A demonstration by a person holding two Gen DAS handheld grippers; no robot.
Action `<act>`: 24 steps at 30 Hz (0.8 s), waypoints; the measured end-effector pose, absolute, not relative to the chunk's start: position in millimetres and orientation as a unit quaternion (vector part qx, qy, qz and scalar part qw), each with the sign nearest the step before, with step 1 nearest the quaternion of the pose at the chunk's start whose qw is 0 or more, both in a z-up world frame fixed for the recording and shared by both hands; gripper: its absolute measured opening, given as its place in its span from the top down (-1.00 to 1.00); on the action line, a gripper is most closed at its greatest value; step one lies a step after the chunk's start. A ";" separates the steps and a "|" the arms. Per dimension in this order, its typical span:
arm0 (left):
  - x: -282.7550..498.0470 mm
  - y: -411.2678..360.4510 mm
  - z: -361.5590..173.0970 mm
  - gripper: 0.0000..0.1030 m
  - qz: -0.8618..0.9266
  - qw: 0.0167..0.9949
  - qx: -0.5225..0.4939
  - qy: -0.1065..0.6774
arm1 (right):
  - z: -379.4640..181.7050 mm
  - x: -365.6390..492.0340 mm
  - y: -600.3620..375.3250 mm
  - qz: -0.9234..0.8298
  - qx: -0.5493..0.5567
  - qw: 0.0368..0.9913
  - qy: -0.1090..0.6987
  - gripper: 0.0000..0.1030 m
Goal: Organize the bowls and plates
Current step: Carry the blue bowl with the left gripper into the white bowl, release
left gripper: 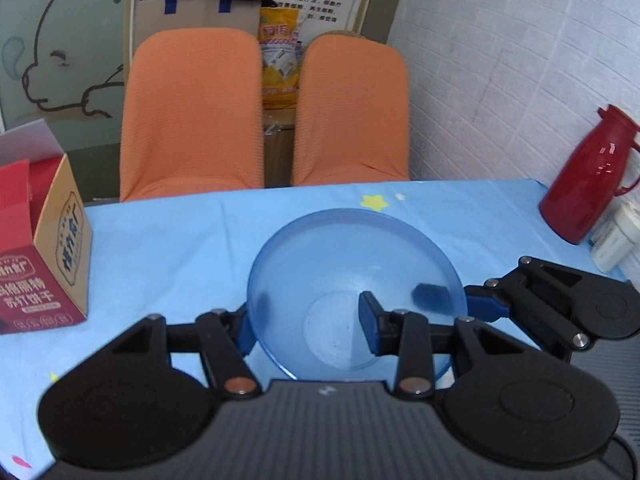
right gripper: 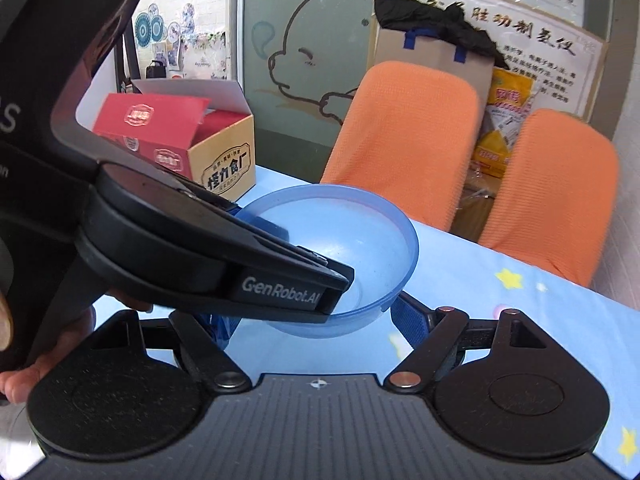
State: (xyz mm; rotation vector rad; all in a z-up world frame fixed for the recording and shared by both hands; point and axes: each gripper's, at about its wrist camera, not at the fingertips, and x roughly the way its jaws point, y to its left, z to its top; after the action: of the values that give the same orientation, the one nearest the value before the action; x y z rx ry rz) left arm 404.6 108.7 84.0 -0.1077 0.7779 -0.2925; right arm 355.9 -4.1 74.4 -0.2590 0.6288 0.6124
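A blue star-print cloth covers the bench (left gripper: 168,240); two orange chairs (left gripper: 192,116) stand behind, a box (left gripper: 40,264) left, a red flask (left gripper: 588,176) right. The bowl (left gripper: 352,264) sits centre. Left tongs (left gripper: 308,320) clamp its near rim; right tongs (right gripper: 316,324) straddle its side, jaws apart.

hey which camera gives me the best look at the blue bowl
The left wrist view: the blue bowl sits centred, with nearly its whole rim and inside visible between the left gripper fingers. In the right wrist view the bowl's near left part is hidden behind the left gripper's body, so only its far rim and right side show.
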 end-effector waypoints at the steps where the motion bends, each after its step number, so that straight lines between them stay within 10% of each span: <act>1: 389.9 98.9 86.3 0.26 -0.154 0.912 -0.054 0.377 | 78.4 342.8 -13.2 0.291 -0.120 0.900 0.301 -0.32; 21: 240.7 -11.5 31.8 0.09 -0.221 0.887 -0.002 0.406 | 28.7 178.3 -105.5 0.203 -0.057 0.927 0.309 -0.34; 23: 244.7 -11.1 25.6 0.04 -0.222 0.883 -0.001 0.413 | 23.0 177.6 -109.8 0.209 -0.044 0.926 0.311 -0.34; 24: 246.2 -10.5 24.0 -0.30 -0.224 0.882 -0.004 0.414 | 21.3 179.6 -110.9 0.210 -0.040 0.925 0.313 -0.34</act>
State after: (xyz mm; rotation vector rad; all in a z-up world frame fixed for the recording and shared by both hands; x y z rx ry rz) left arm 246.2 -10.5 24.0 -0.0074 0.8630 -0.4668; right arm 179.6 -110.9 21.3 -0.0824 0.6422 0.4305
